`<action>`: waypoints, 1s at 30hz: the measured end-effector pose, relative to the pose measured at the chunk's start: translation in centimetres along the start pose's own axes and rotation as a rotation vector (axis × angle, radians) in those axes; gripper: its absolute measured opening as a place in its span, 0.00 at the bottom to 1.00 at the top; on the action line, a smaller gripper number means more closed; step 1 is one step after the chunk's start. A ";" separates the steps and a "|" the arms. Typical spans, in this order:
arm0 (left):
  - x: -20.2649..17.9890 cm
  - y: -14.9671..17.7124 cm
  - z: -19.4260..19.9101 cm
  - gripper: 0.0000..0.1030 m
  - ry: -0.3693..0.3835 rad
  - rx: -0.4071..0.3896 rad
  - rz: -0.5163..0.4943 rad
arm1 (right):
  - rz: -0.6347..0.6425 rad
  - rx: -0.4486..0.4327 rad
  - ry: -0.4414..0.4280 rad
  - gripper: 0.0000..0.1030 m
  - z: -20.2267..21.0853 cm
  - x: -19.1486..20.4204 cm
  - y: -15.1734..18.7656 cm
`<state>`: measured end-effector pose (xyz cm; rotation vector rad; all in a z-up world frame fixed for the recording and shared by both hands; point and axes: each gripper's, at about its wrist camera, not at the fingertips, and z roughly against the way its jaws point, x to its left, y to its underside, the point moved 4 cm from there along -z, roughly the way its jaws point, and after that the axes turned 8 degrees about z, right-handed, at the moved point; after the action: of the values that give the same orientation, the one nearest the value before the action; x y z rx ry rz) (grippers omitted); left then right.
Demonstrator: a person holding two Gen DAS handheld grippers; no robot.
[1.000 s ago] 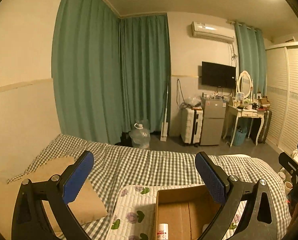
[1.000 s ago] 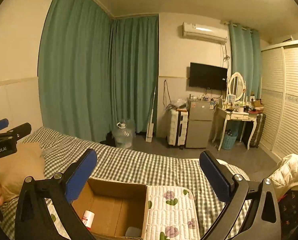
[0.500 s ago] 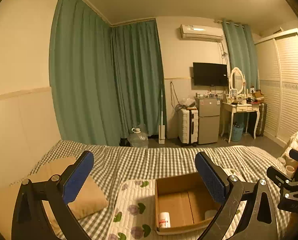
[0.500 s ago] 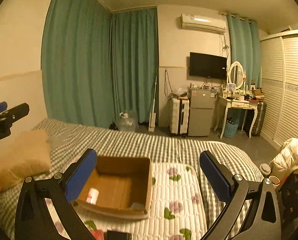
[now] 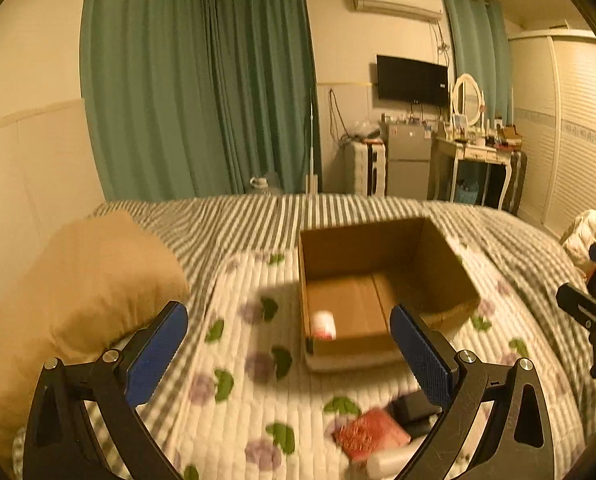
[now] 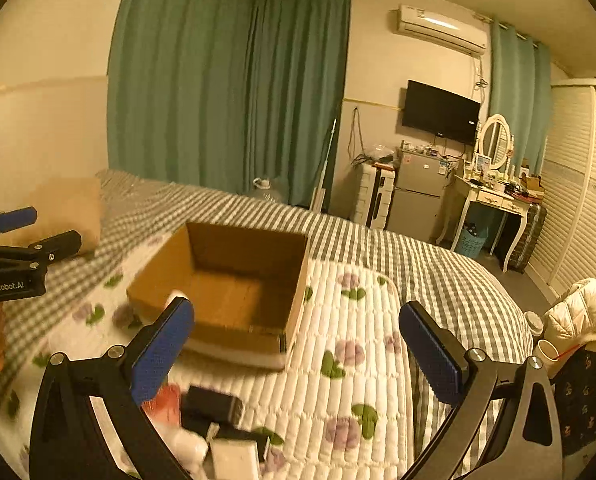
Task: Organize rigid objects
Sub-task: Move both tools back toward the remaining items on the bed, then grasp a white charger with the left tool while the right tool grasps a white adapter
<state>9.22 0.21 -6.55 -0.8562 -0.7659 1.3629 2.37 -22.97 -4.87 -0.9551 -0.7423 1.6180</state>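
Observation:
An open cardboard box rests on a white floral quilt on the bed. Inside it lies a small white bottle with a red label. In front of the box, loose items lie on the quilt: a red packet, a black block, a white bottle and a white box. My left gripper is open above the quilt, nothing between its fingers. My right gripper is open too, hovering before the box.
A tan pillow lies left of the quilt. A white padded jacket sits at the bed's right edge with a paper cup. Beyond the bed stand a suitcase, small fridge and dressing table.
Both views have tipped downward and come closer to the bed. The box now shows larger, and the loose items in front of it have come into view. Both grippers stay open.

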 end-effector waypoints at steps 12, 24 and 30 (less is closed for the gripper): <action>-1.6 10.4 -0.7 0.99 0.070 0.219 0.010 | 0.024 0.135 -0.063 1.00 -2.0 1.9 6.4; -4.0 15.9 -2.5 0.99 0.125 0.341 -0.064 | 0.086 0.270 -0.124 1.00 -4.8 4.0 12.6; -5.3 18.9 -3.2 0.99 0.157 0.416 -0.111 | 0.093 0.337 -0.175 1.00 -6.5 4.7 14.3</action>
<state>2.19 -5.10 -24.36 -0.5738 -0.3821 1.2782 0.72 -21.86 -21.19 -0.6187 -0.5239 1.8544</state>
